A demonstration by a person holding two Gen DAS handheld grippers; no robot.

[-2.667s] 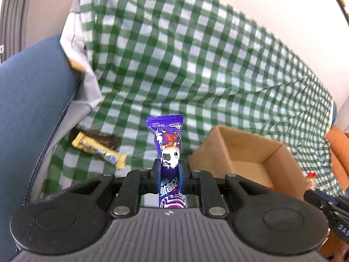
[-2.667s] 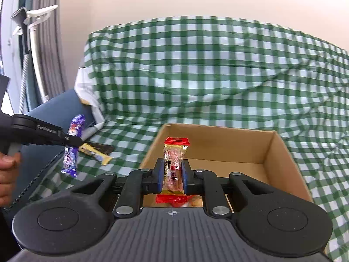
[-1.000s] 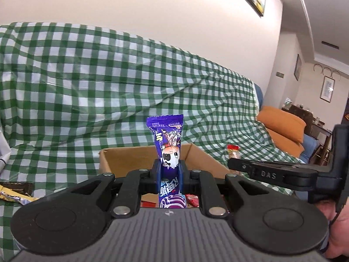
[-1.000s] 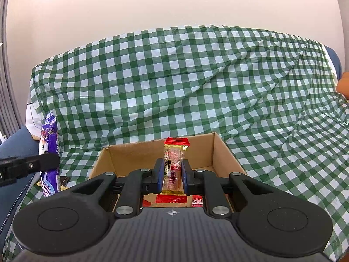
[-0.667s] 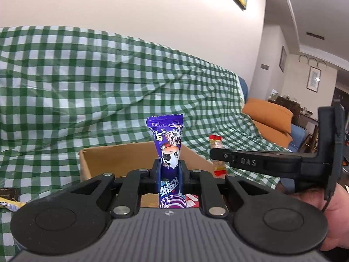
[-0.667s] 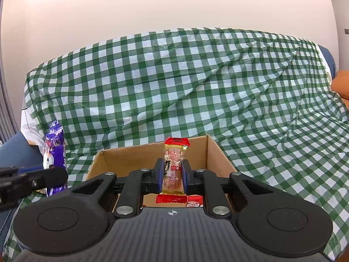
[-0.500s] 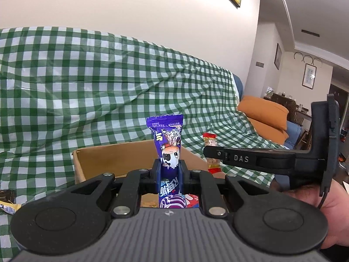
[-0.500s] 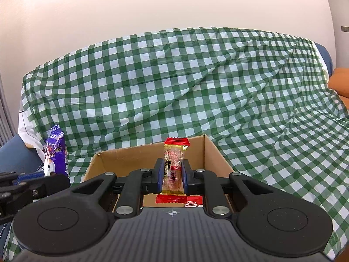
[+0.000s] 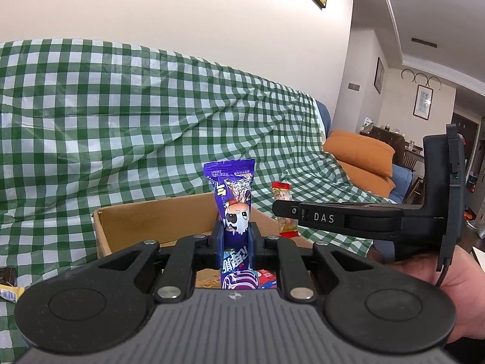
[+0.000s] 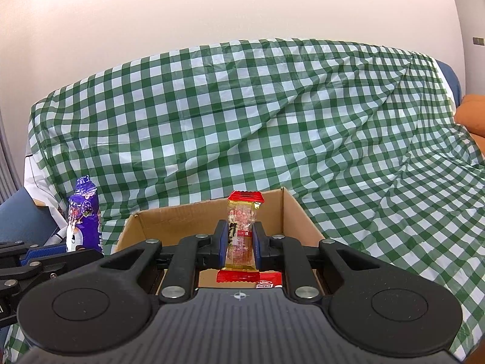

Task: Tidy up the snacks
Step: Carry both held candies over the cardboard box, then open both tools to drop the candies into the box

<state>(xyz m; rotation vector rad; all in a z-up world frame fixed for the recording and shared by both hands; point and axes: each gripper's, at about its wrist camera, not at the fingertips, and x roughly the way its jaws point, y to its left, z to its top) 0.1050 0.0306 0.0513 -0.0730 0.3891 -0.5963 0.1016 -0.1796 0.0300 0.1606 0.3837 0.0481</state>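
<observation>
My left gripper [image 9: 237,236] is shut on a purple snack packet [image 9: 233,200] that stands upright between its pads. My right gripper [image 10: 240,242] is shut on a clear snack packet with red ends [image 10: 242,230]. Both hang over the near side of an open cardboard box [image 9: 145,221] [image 10: 188,215] on the green checked cloth. Red and orange snack packets [image 9: 266,276] lie on the box floor. In the left wrist view the right gripper [image 9: 283,209] comes in from the right with its red-ended packet [image 9: 283,203]. In the right wrist view the purple packet [image 10: 83,218] shows at the left.
A green and white checked cloth [image 10: 272,115] covers a sofa behind the box. A yellow wrapped bar [image 9: 9,292] and a dark packet [image 9: 7,274] lie on the cloth at far left. Orange cushions [image 9: 360,154] sit at the right. A hand [image 9: 454,291] holds the right gripper.
In the left wrist view the box and the right gripper have slid leftward. The box has also drifted slightly in the right wrist view. Both packets stay gripped.
</observation>
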